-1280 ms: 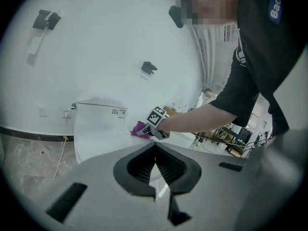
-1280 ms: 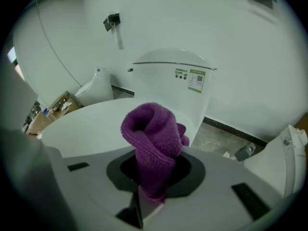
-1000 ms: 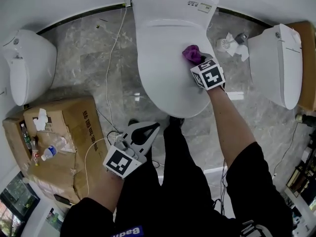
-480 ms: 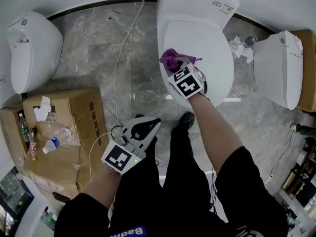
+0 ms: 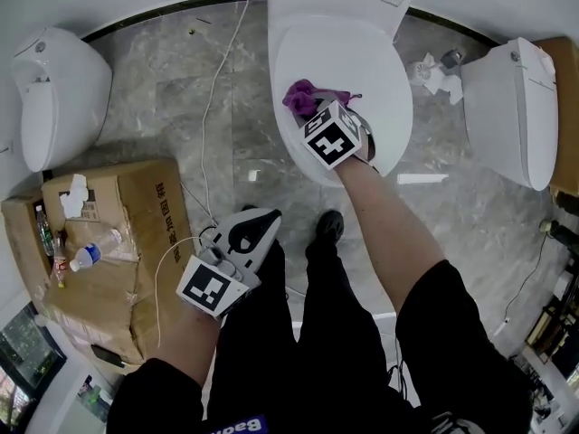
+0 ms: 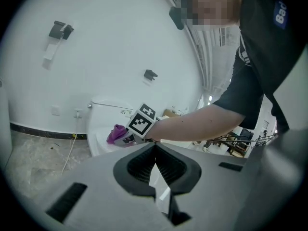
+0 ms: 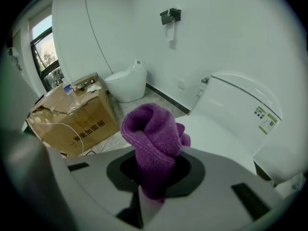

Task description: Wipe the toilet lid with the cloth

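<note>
Head view looks down on the purple cloth (image 5: pixel 306 98), bunched on the closed white toilet lid (image 5: pixel 371 66) near the lid's left edge, about halfway along it. The right gripper (image 5: pixel 315 114) is clamped on that cloth; in the right gripper view a wad of cloth (image 7: pixel 151 134) stands up out of the clenched right gripper (image 7: pixel 150 189), with the toilet lid (image 7: pixel 216 134) just beyond and the cistern (image 7: pixel 243 100) behind it. The left gripper (image 5: pixel 264 220) hangs over the marble floor (image 5: pixel 181 107) beside the person's leg, well apart from the toilet. The left gripper view shows its jaws pressed together with nothing between them (image 6: pixel 156 177), and the cloth (image 6: pixel 115 133) is far off on the lid. A white cable (image 5: pixel 220 80) trails across the floor left of the toilet. Further left sits a cardboard box (image 5: pixel 136 224) with a plastic bottle (image 5: pixel 90 253) on top. A second toilet (image 5: pixel 52 89) stands by the left wall and a third (image 5: pixel 511 107) at the right, with crumpled paper (image 5: pixel 434 72) on the floor between it and the lid.
</note>
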{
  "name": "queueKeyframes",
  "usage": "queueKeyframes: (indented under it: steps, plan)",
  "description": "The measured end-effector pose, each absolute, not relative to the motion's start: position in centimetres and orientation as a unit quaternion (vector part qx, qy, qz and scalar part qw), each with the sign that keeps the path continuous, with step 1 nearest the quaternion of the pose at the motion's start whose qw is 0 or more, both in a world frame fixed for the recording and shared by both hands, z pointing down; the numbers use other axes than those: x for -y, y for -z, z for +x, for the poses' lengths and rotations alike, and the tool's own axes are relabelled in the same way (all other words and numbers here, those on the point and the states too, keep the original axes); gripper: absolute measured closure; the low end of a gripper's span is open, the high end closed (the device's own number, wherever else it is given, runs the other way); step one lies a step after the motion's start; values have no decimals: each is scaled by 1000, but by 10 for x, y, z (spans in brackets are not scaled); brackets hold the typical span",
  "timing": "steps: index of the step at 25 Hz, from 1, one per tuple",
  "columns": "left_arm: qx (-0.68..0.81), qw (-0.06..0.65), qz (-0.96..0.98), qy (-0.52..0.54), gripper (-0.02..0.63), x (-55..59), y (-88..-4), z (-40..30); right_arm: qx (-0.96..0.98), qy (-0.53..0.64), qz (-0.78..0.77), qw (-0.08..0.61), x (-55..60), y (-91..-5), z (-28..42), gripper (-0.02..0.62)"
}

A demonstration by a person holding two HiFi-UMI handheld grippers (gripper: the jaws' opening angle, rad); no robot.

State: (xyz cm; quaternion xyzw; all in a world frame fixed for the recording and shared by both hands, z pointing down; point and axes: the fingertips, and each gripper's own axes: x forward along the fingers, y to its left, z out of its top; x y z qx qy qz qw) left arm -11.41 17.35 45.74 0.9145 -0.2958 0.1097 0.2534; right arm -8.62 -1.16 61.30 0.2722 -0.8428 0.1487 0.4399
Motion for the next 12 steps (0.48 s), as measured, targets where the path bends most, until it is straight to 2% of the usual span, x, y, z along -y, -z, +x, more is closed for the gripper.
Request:
queueKeyframes:
  steps: [12]
  plan:
    - [300,229,920,-104,589,-172,-447,-34,790,-200,363,452,7,-630,101,512]
